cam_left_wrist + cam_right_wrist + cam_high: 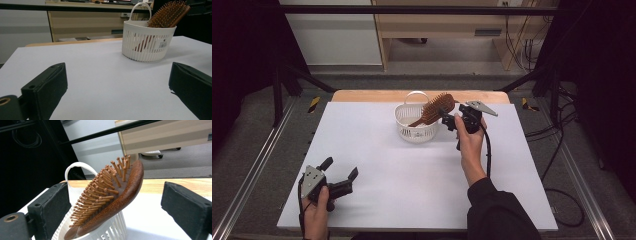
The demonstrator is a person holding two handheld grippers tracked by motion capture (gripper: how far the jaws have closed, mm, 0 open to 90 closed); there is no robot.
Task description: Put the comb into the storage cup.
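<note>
Listing by view, high view first. White table (pixel 377 165): bare surface, with a wooden edge strip at the far side. White slatted basket (pixel 416 124): stands near the far edge, a little right of centre, its loop handle upright at the back. Wooden hairbrush (pixel 435 109): lies tilted in the basket, handle down inside, bristled head rising over the right rim. Right gripper (pixel 446 121): held in the right hand (pixel 469 142) just right of the basket, pointing left toward the brush head; a grey three-cornered plate sits on top and a black cable trails down along the forearm. Left gripper (pixel 341 171): held in the left hand (pixel 316 212) at the near left corner of the table, jaws spread wide, holding nothing, well apart from the basket.

Left gripper view. Two black jaws stand far apart above bare table. Basket (pixel 147 41) sits beyond them to the right, a small label on its wall; hairbrush (pixel 168 15) head juts above the rim, bristles facing the camera.

Right gripper view. Jaws spread wide, one at either side of the frame. Hairbrush (pixel 113 197) leans between them, bristles turned left, dark smooth back to the right; neither jaw touches it. Basket (pixel 107 231) rim and slats show beneath, its handle arching behind.
</note>
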